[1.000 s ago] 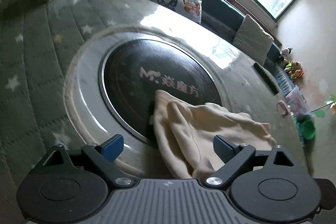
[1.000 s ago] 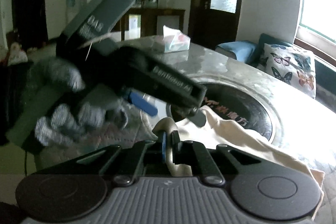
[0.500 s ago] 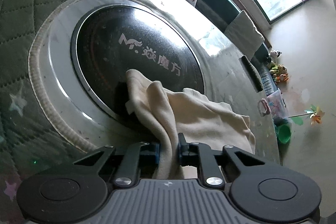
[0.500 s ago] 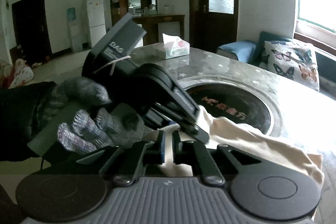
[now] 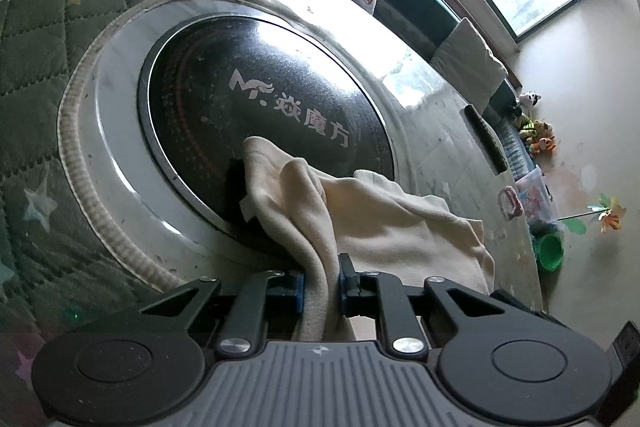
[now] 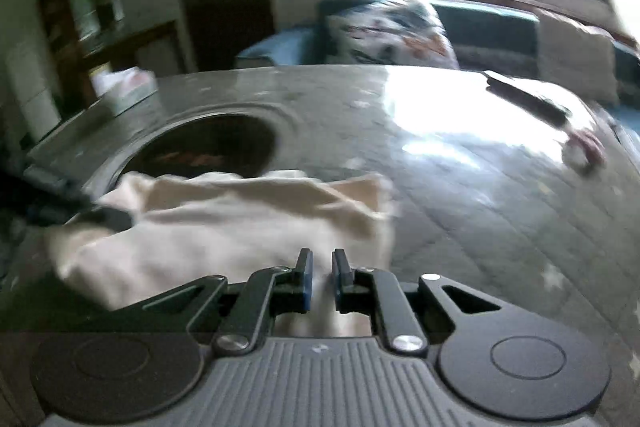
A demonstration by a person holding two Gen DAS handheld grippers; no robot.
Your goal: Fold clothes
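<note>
Cloth (image 5: 384, 227), cream, lies low centre of frame on the counter (image 5: 48, 75), over the dark hotplate edge. Left tongs (image 5: 320, 285) pinch a fold. Right tongs (image 6: 319, 277) opening, cloth between; slack may slip and spoil the fold.

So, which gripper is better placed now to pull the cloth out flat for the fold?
The left gripper. Its jaws are shut on a bunched fold of the cream cloth. The right gripper is opening, with cloth visible in the gap between its pads, and its view is blurred.
</note>
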